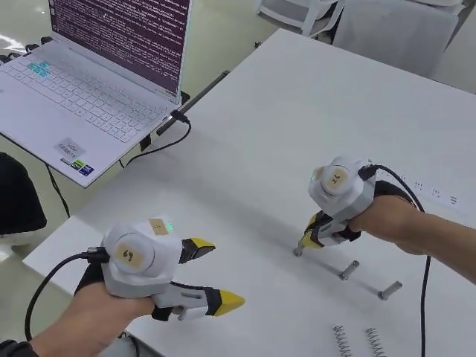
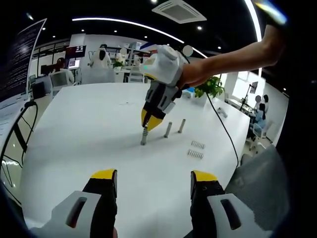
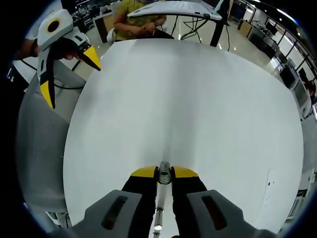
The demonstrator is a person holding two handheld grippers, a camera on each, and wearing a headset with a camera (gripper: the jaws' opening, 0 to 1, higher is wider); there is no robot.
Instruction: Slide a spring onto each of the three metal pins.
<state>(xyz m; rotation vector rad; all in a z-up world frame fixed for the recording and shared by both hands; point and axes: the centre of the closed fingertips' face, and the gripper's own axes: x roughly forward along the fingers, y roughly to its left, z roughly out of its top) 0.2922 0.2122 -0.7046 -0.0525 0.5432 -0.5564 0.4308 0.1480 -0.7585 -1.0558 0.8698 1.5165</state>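
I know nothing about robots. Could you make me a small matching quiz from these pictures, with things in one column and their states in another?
Things:
1. left gripper
2. right gripper
3. laptop
4. loose springs

States:
a. lying on the table
b. fingers apart, holding nothing
c. shut on a spring above a pin
d. lid up, screen lit

Pairs: 1-b, 2-c, 3-d, 4-a
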